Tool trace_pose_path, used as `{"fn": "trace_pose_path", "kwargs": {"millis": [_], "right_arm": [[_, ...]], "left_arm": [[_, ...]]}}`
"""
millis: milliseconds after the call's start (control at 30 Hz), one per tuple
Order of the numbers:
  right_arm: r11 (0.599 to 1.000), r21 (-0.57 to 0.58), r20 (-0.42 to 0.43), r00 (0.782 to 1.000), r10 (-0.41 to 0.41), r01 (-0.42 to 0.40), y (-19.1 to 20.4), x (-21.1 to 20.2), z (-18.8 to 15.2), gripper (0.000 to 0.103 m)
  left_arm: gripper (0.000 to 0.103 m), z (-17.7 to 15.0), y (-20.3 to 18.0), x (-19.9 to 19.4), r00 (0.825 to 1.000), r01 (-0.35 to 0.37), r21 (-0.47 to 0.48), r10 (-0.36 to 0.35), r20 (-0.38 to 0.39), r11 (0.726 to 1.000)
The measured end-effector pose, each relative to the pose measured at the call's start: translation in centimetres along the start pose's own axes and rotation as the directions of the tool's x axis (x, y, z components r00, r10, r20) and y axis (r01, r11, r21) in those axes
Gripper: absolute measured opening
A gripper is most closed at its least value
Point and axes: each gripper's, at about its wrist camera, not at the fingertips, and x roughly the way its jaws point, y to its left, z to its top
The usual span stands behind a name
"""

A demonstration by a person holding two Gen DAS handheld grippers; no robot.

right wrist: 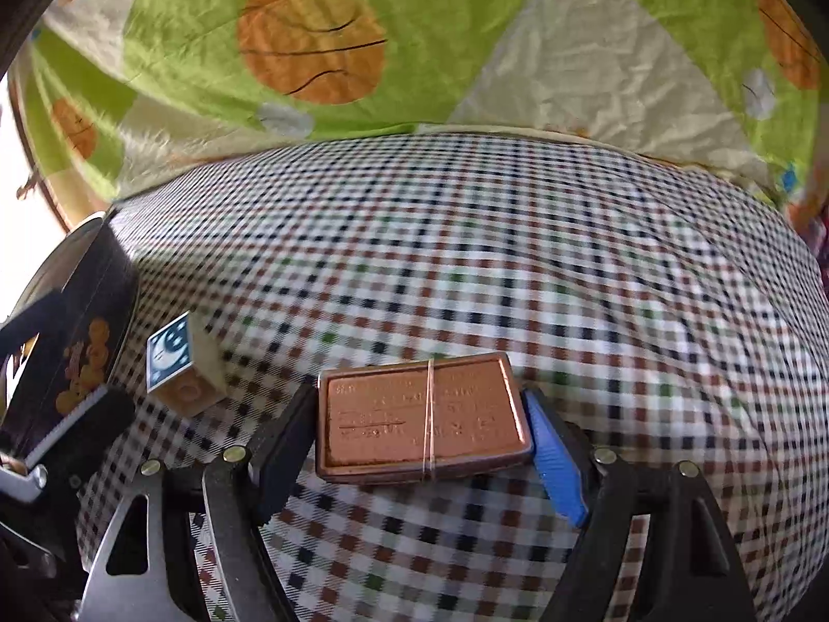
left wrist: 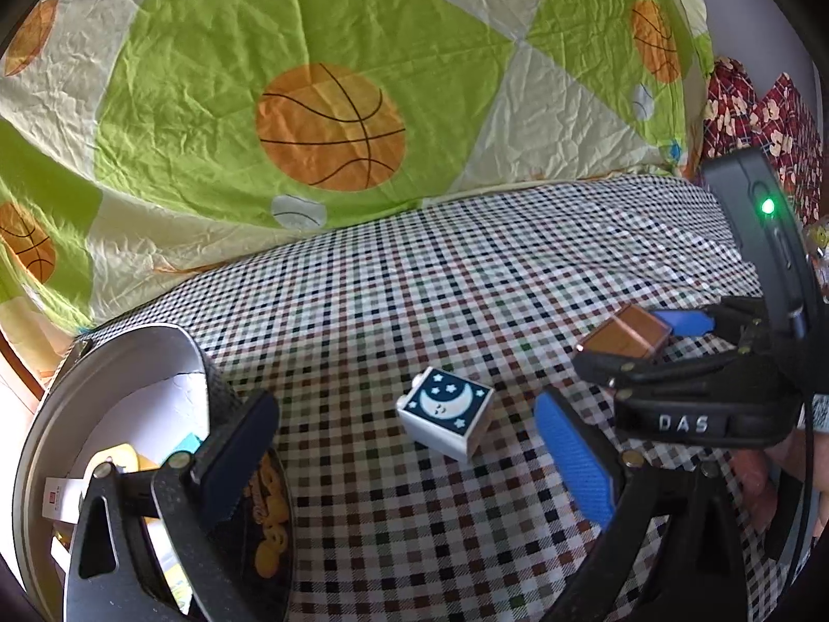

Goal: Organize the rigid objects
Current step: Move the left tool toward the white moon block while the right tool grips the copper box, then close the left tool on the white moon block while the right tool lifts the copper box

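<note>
The right gripper (right wrist: 422, 446) is holding a flat copper-coloured tin (right wrist: 422, 422), bound by a thin rubber band (right wrist: 429, 414), between its black pad on one side and blue pad on the other, above the checkered cloth (right wrist: 518, 259). To the left, a small white block with a moon picture (right wrist: 179, 368) is lying tilted on the cloth beside a dark round tin (right wrist: 72, 342), whose wall the left gripper (right wrist: 77, 430) is reaching at. A green basketball-print sheet (right wrist: 414, 36) is hanging behind the table.
</note>
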Motion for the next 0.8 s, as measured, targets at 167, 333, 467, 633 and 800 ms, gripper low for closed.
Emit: {"fn": "trace_pose_path", "kwargs": {"millis": [167, 333, 467, 633, 800], "right_arm": [[0.999, 0.034, 0.002, 1.0, 0.009, -0.009, -0.8, -0.2, 0.0, 0.079], [0.999, 0.032, 0.002, 1.0, 0.006, -0.006, -0.8, -0.1, -0.1, 0.079], [0.999, 0.035, -0.002, 1.0, -0.004, 0.004, -0.7, 0.0, 0.0, 0.079], [0.999, 0.041, 0.001, 1.0, -0.003, 0.003, -0.8, -0.1, 0.0, 0.079], [0.999, 0.041, 0.001, 1.0, -0.005, 0.005, -0.8, -0.1, 0.0, 0.079]], "left_arm": [[0.097, 0.0, -0.7, 1.7, 0.999, 0.011, 0.011, -0.01, -0.043, 1.0], [0.096, 0.1, -0.7, 3.5, 0.997, -0.026, 0.022, 0.028, -0.076, 0.999], [0.095, 0.5, -0.8, 4.0, 0.997, -0.026, 0.03, 0.029, -0.074, 0.999], [0.088, 0.5, -1.2, 4.7, 0.993, 0.022, 0.05, -0.016, -0.113, 0.998], [0.052, 0.5, -0.9, 6.0, 0.98, 0.089, 0.015, -0.085, -0.18, 0.996]]}}
